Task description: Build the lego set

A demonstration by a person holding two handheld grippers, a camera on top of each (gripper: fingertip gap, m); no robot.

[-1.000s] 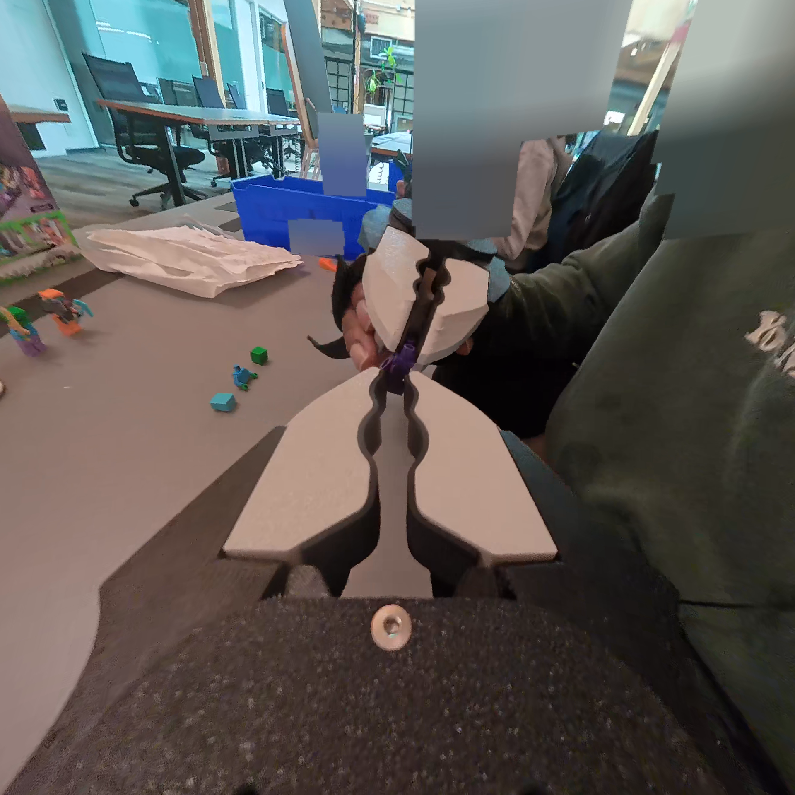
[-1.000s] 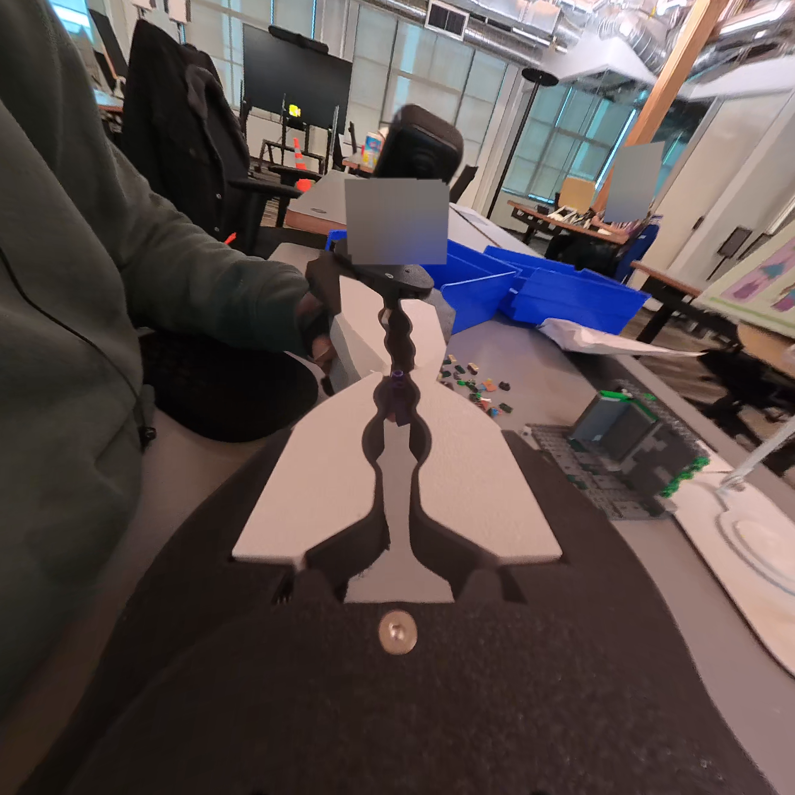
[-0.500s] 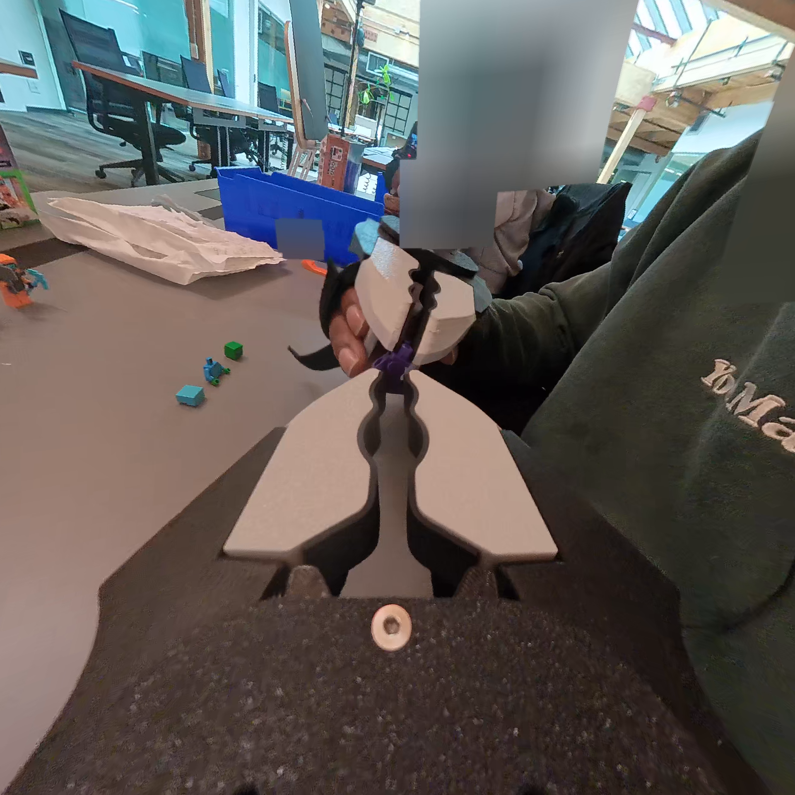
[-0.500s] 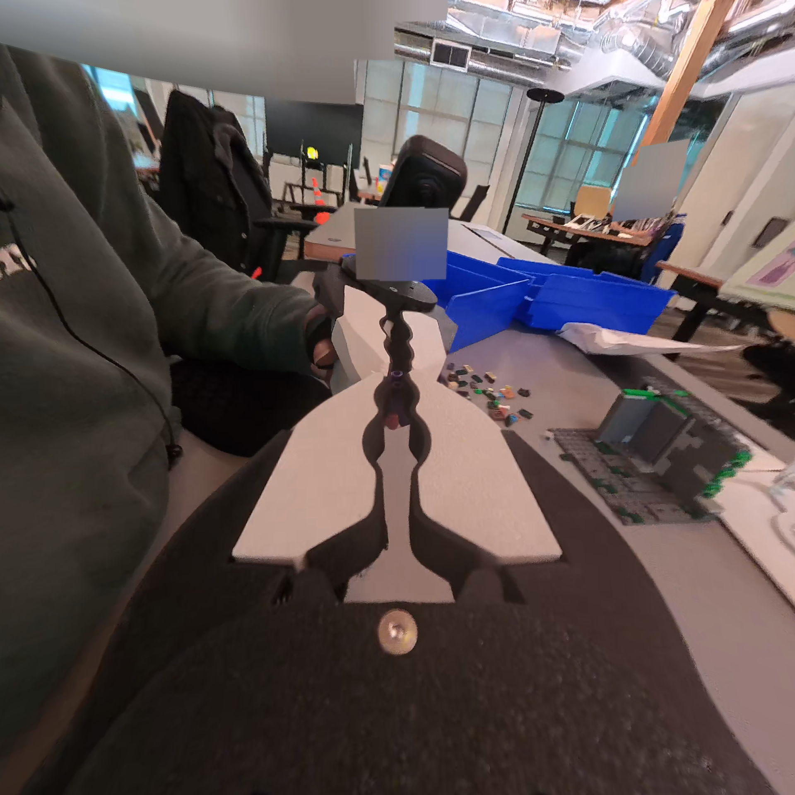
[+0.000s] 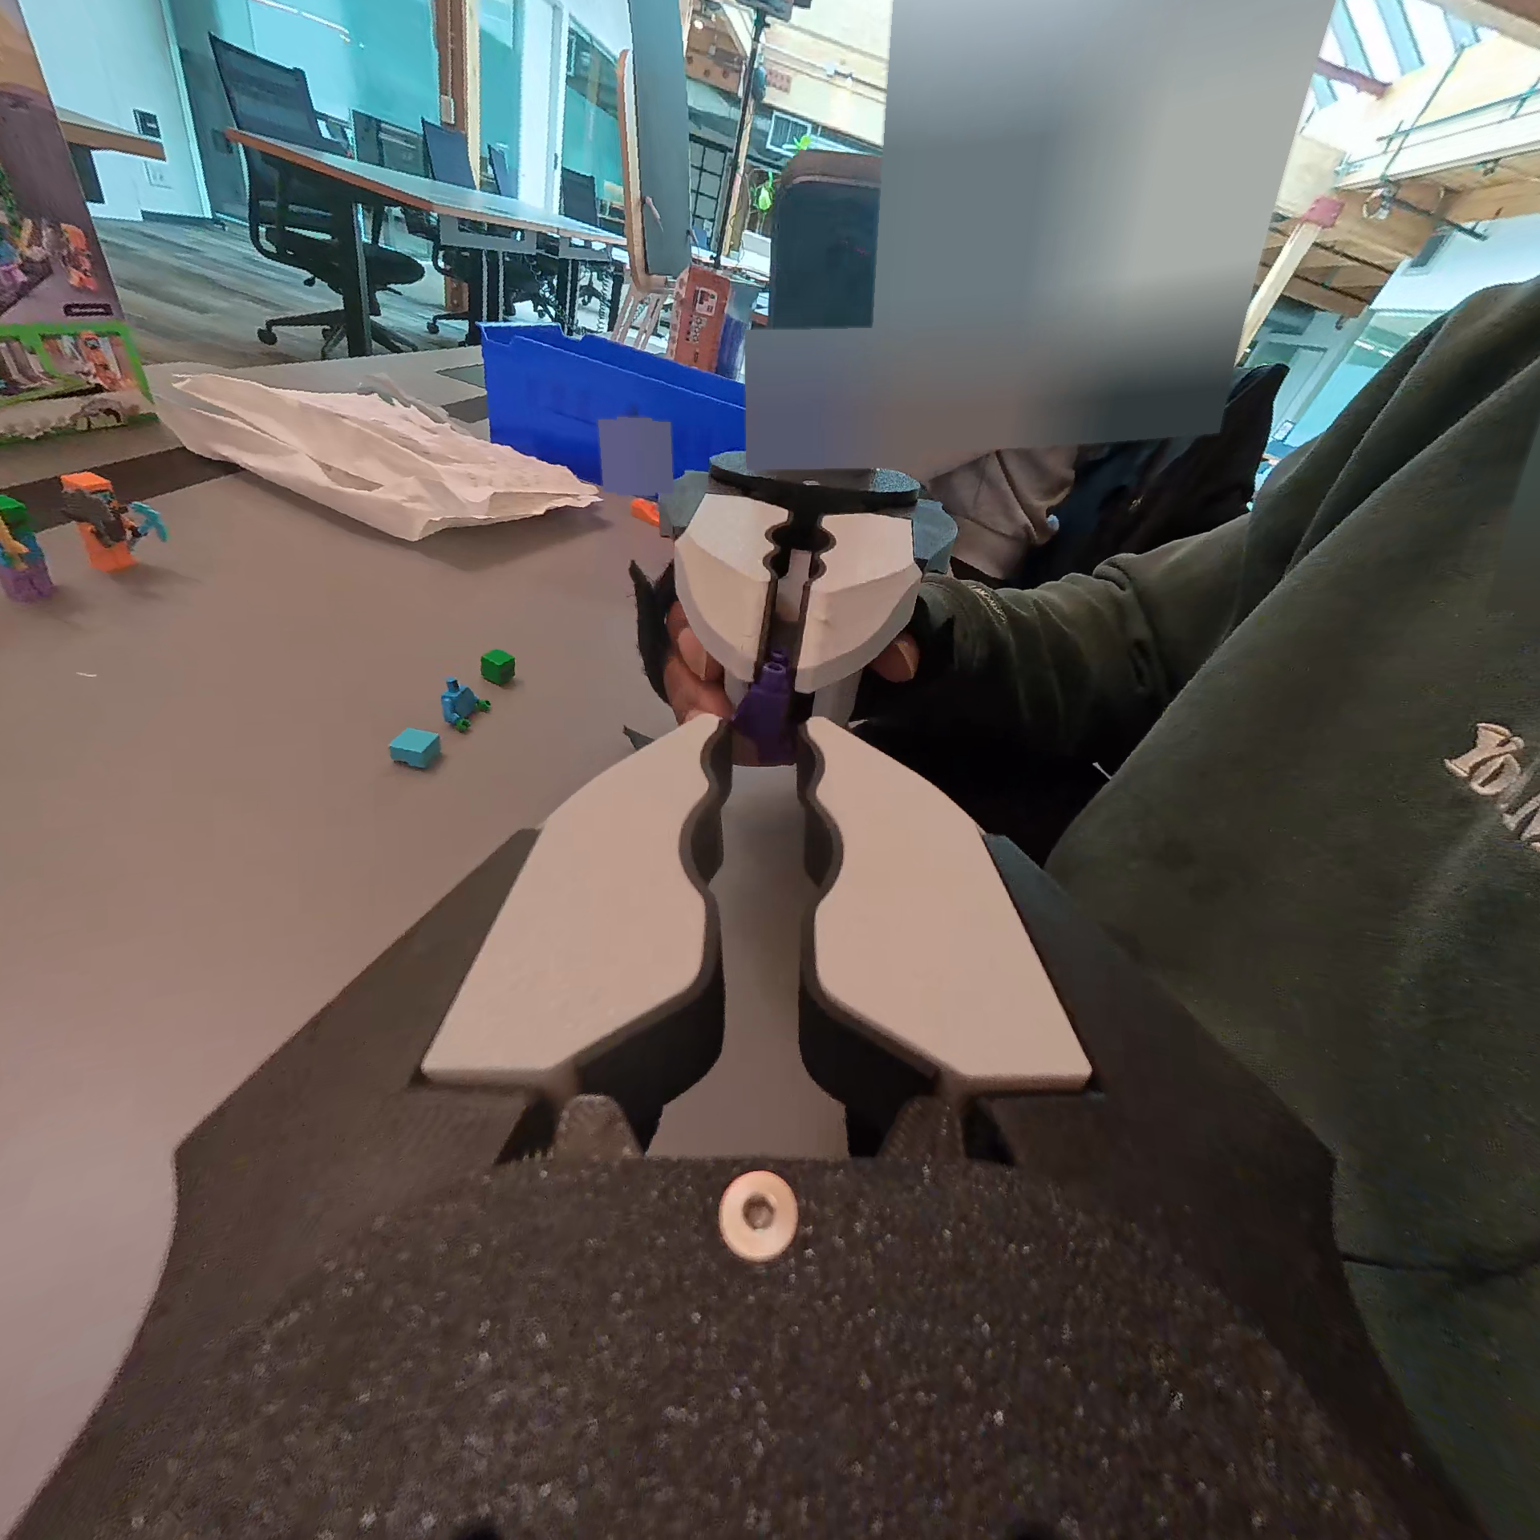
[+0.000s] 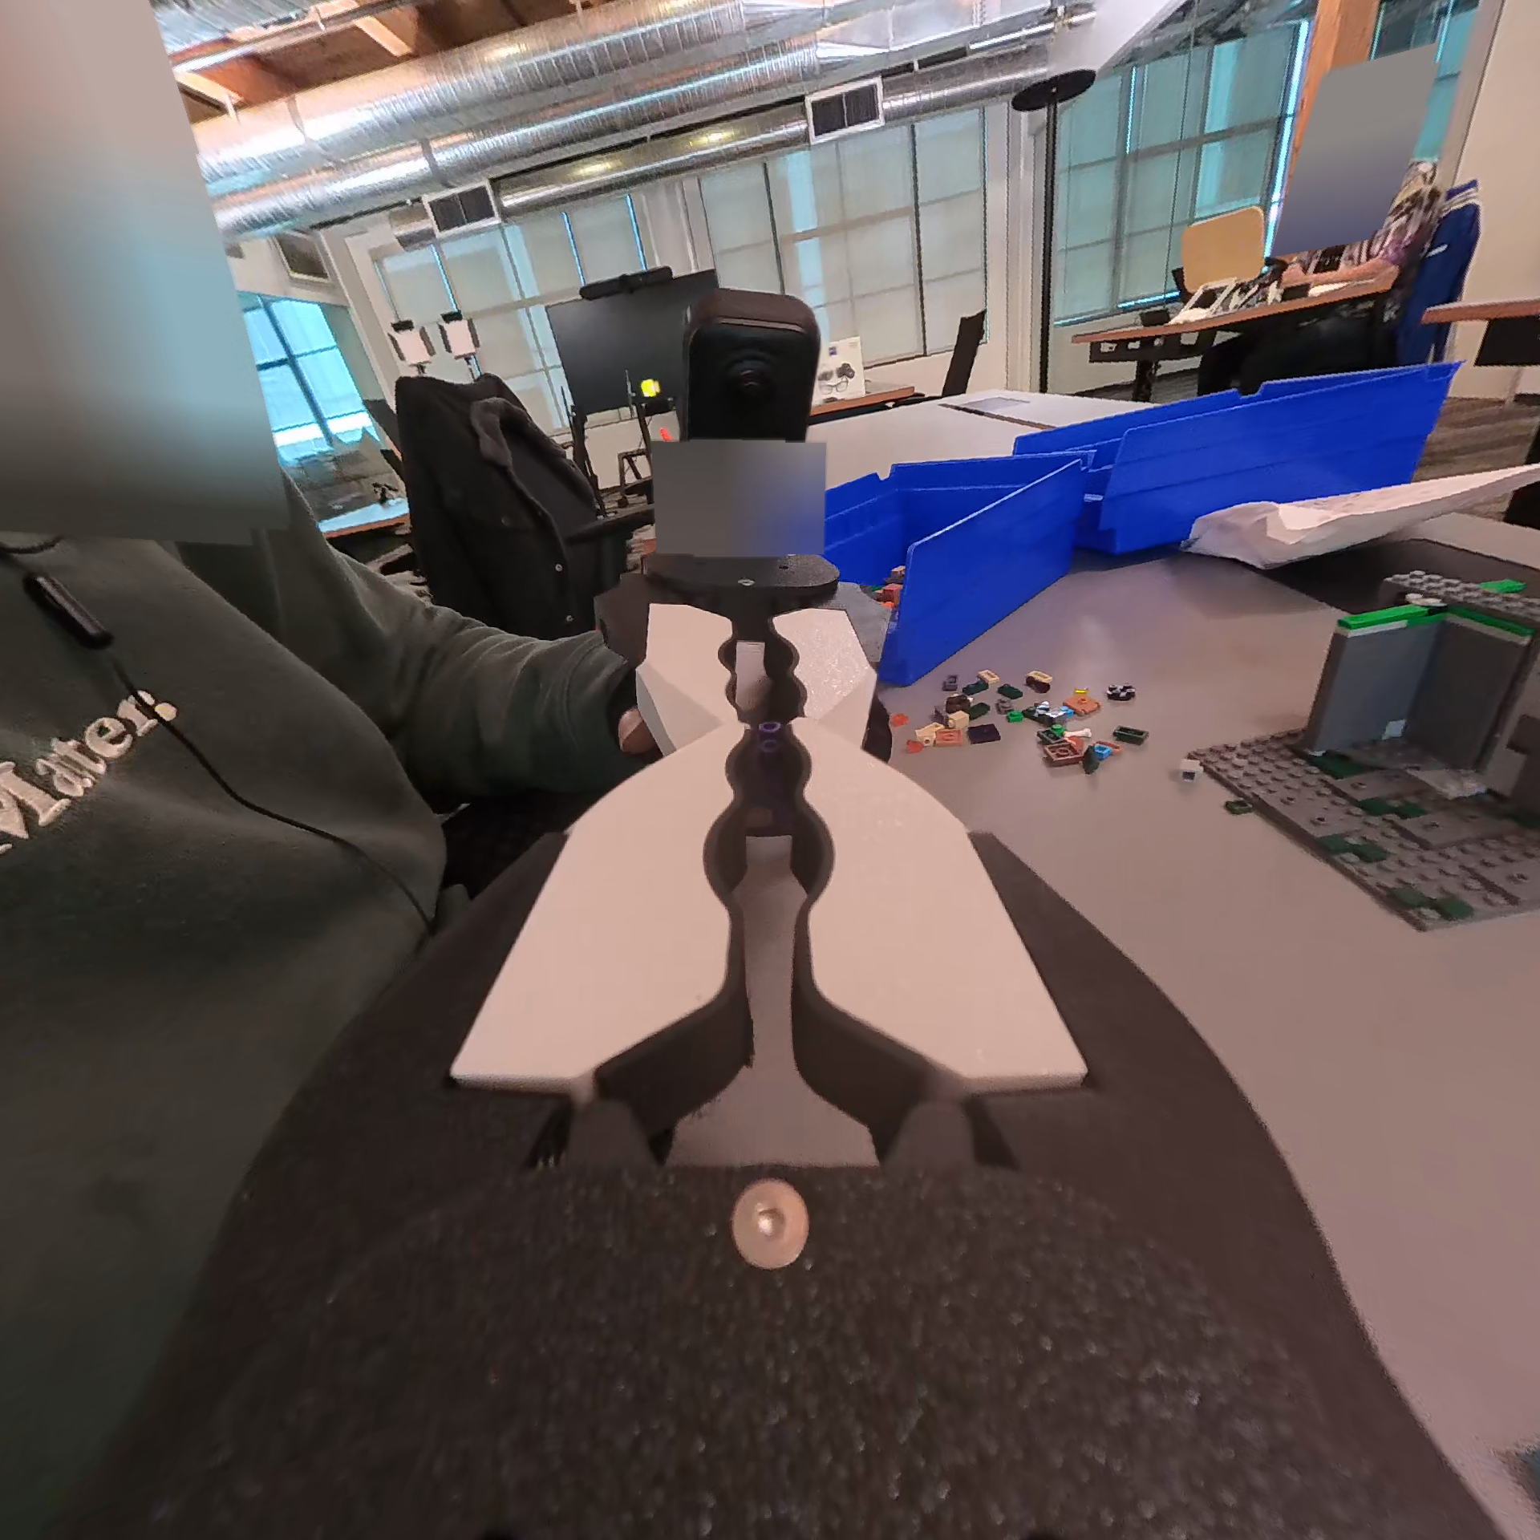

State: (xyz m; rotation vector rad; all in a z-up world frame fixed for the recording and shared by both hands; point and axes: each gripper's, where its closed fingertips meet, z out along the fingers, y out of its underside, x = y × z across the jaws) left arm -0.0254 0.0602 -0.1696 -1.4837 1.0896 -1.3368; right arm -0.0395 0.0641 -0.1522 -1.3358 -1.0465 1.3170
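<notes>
Tip to tip above the table edge — the left gripper (image 5: 762, 737) and the right gripper (image 5: 783, 658) meet nose-on, and a small purple lego piece (image 5: 765, 707) sits right between them. The right gripper's fingers are pinched close on its upper end; the left gripper's tips stand a little wider, pressed against its lower sides. From the right wrist view the same purple piece (image 6: 768, 742) shows only as a sliver deep in the narrow gap of the right gripper (image 6: 771, 754).

Out on the grey table (image 5: 250, 833): a teal brick (image 5: 414, 747), a little blue figure (image 5: 457, 702) and a green cube (image 5: 497, 667) lie near one another, two minifigures (image 5: 104, 533) stand farther left, and a crumpled white paper bag (image 5: 367, 454) rests just before a blue bin (image 5: 617, 400). On the other side, a scatter of loose pieces (image 6: 1025, 721) lies beside the grey lego build (image 6: 1417, 750) on its baseplate.

Beyond — office chairs, long desks, tall windows, exposed silver ducts overhead.
</notes>
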